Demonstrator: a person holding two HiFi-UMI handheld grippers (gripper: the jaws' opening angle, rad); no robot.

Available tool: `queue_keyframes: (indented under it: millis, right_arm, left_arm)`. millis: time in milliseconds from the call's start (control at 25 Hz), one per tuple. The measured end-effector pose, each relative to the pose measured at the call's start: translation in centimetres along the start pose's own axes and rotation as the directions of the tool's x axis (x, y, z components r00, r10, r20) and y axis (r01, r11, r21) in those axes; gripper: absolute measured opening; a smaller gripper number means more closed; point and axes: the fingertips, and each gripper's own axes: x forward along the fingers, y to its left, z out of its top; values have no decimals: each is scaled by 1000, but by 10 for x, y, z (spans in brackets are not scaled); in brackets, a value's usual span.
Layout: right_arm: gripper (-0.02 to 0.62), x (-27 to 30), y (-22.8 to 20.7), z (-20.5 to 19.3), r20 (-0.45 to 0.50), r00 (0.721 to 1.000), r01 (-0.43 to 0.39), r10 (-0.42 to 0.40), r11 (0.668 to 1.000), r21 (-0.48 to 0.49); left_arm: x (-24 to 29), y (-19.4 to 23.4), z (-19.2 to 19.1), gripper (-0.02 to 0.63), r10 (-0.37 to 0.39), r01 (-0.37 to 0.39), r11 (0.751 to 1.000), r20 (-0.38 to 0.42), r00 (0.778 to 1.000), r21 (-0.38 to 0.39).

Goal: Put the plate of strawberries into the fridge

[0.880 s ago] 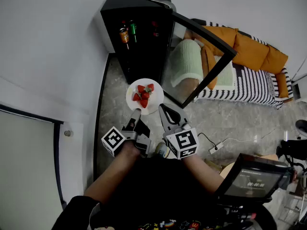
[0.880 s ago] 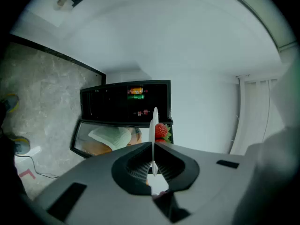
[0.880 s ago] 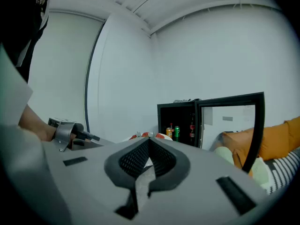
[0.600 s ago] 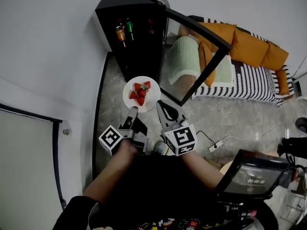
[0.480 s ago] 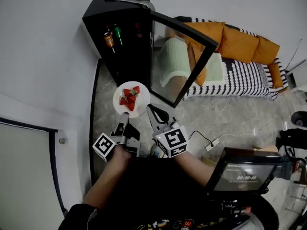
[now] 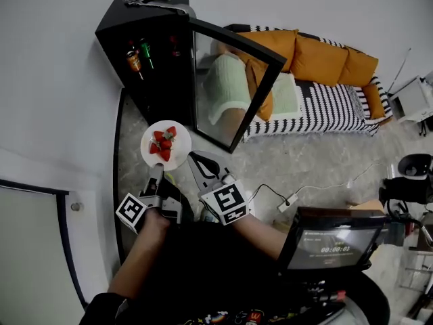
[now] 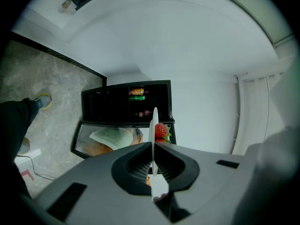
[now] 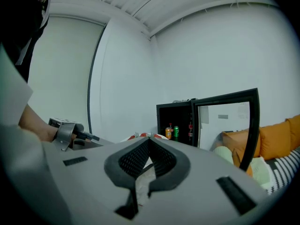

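A white plate (image 6: pixel 177 156) with several red strawberries (image 6: pixel 162 143) is held level in front of the open black fridge (image 6: pixel 157 80). My left gripper (image 6: pixel 156 171) is shut on the plate's near rim. In the left gripper view the plate (image 7: pixel 153 122) shows edge-on between the jaws of my left gripper (image 7: pixel 153 146), with a strawberry (image 7: pixel 161 131) beside it and the fridge (image 7: pixel 110 108) beyond. My right gripper (image 6: pixel 193 156) hangs just right of the plate, shut on nothing. In the right gripper view my right gripper (image 8: pixel 149 138) points toward the fridge (image 8: pixel 176 121), and the strawberries (image 8: pixel 136 136) peek over the jaws.
The fridge's glass door (image 6: pixel 233 87) stands swung open to the right. Drink cans (image 6: pixel 133 60) stand on a shelf inside. A sofa with orange cushions (image 6: pixel 321 59) lies beyond the door. A cable and power strip (image 6: pixel 287 198) lie on the floor. A screen (image 6: pixel 330 239) is at lower right.
The head view has swung, so fridge, plate and both grippers sit further left in the picture. The left gripper still holds the plate in front of the fridge; the right stays shut beside it.
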Motion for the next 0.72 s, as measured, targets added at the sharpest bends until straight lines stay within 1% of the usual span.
queue_keyframes:
  millis: [240, 400, 560, 720]
  right_arm:
    - [5, 10, -14, 4, -3, 1000, 21, -21, 1000, -15]
    - [5, 20, -16, 5, -6, 1000, 18, -18, 1000, -15]
    - [5, 31, -27, 6, -5, 1000, 25, -25, 1000, -13]
    - [5, 56, -48, 9, -15, 999, 42, -42, 999, -3]
  left_arm:
    - [14, 3, 6, 17, 1, -1, 1000, -11, 1000, -10]
    - [29, 5, 9, 17, 9, -10, 1000, -25, 1000, -19]
    - [49, 4, 14, 17, 15, -15, 1000, -43, 999, -10]
    - [81, 3, 25, 17, 22, -23, 1000, -61, 998, -12]
